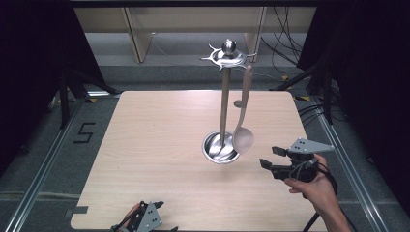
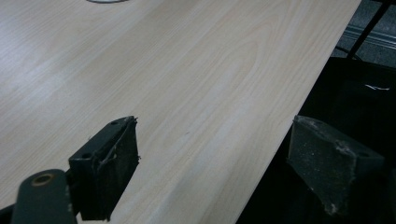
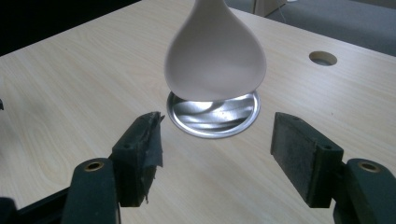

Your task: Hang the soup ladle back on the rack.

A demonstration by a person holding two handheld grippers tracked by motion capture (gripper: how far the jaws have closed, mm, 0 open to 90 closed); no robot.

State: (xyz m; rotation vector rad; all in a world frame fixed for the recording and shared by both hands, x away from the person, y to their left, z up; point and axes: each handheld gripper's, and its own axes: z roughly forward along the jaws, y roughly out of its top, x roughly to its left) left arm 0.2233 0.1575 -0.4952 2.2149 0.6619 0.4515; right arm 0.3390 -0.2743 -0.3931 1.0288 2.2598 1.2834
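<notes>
A steel utensil stand (image 1: 224, 92) rises from its round base (image 1: 220, 147) in the middle of the wooden table (image 1: 159, 140). A pale beige ladle (image 1: 242, 130) hangs from a hook at the stand's top, its bowl just above the base. My right gripper (image 1: 270, 157) is open to the right of the ladle's bowl and a short way from it, jaws pointing left, nothing between them. In the right gripper view the ladle (image 3: 215, 56) hangs ahead of the open right gripper (image 3: 217, 154), over the round base (image 3: 215, 114). At the table's near edge my left gripper (image 2: 224, 172) is open and holds nothing.
A small round hole (image 1: 238, 103) is set in the table behind the stand. Black curtains flank the table, with metal rails along the floor. Shelving and cables (image 1: 285, 38) lie beyond the far edge. In the left gripper view the table's edge (image 2: 299, 107) runs between the jaws.
</notes>
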